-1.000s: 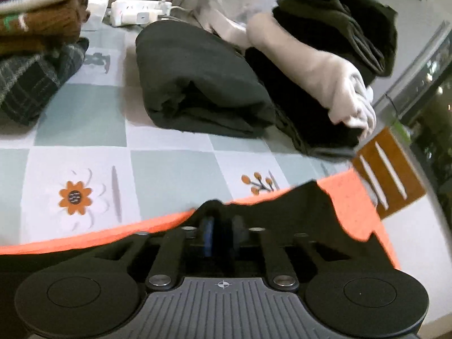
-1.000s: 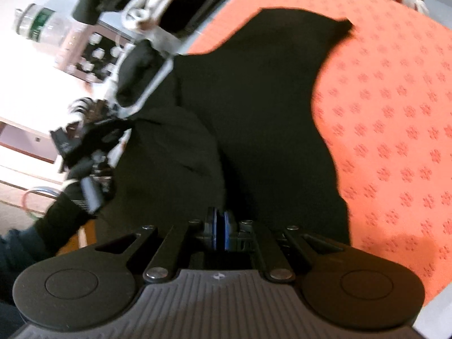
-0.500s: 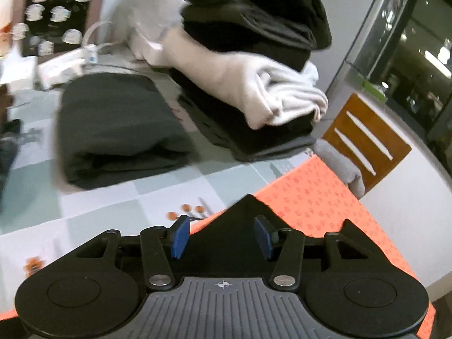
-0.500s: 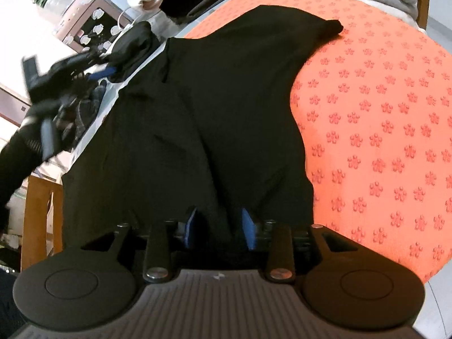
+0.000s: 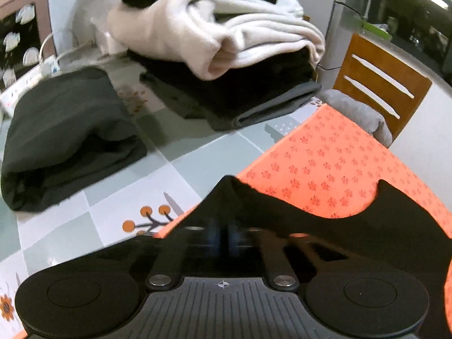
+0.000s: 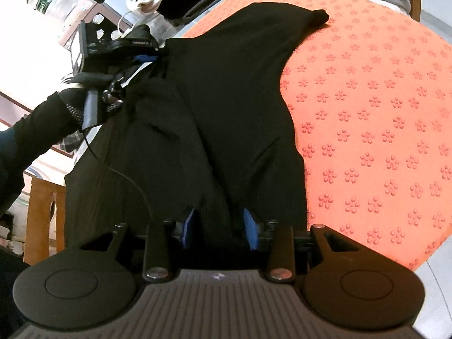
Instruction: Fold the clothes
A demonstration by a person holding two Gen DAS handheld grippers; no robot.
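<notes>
Now the left gripper (image 5: 223, 238) had just snapped its jaws together on an edge of the black garment (image 6: 214, 107), after standing open a moment earlier, so a fresh fold looked ready to begin. Meanwhile the right gripper (image 6: 220, 227) had let go; its blue pads (image 6: 188, 227) stood partly apart, with a ridge of cloth lying loose between them. Flat on the orange mat (image 6: 381, 130), the garment lay spread.

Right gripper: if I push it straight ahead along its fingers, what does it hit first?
Most likely the black garment itself: the right gripper stands open, with the cloth running between its blue pads and on ahead over the orange mat. Depth is unclear.
</notes>
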